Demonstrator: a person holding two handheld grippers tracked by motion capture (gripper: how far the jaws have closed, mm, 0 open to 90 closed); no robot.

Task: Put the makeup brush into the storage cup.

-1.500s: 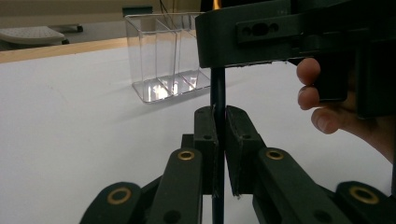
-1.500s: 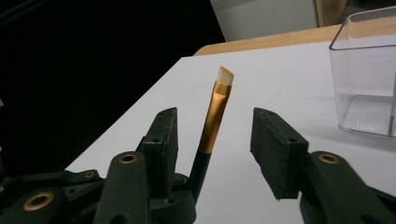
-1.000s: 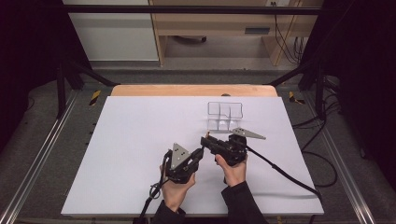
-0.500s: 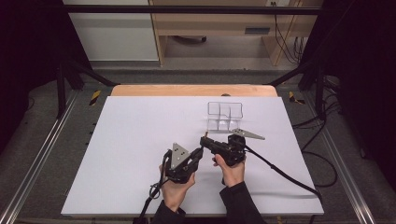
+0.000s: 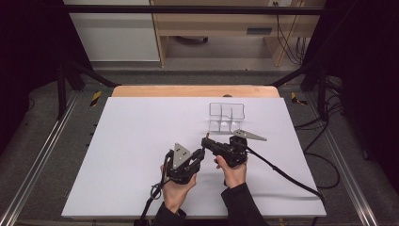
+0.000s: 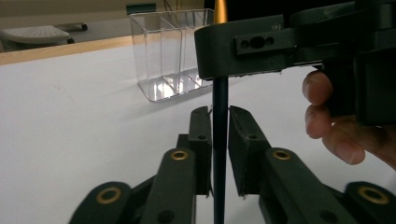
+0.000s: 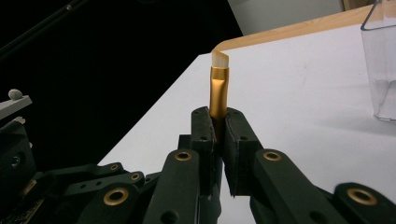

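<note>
Handover of a brush at the near middle of the worktop. The left gripper has just been opening its jaws. The brush's dark handle runs upright between them, and a thin sliver of light shows along the pad on one side, so they appear to flank the handle rather than pinch it. The right gripper has its jaws together on the same brush. They are clamped where the handle meets the gold ferrule, and the pale bristles stand clear above the tips.

In the left gripper view, the right gripper's body crosses just above the left jaws. The fingers of the right hand are wrapped around its grip. Seen from above, the two grippers meet tip to tip, the left one pointing towards the right one, and the brush is held off the worktop between them.

The clear compartment box stands upright on the worktop just beyond the right gripper, and its divided cells look empty. The grey three-cornered plates and the trailing cables lie outward of the hands.

Reading: the loosening of the left jaws suggests that the brush now hangs from the right gripper alone. If so, the transfer is all but complete. The left gripper need only draw back along the handle without knocking it. The right gripper would then be free to carry the brush to a cell of the box.
</note>
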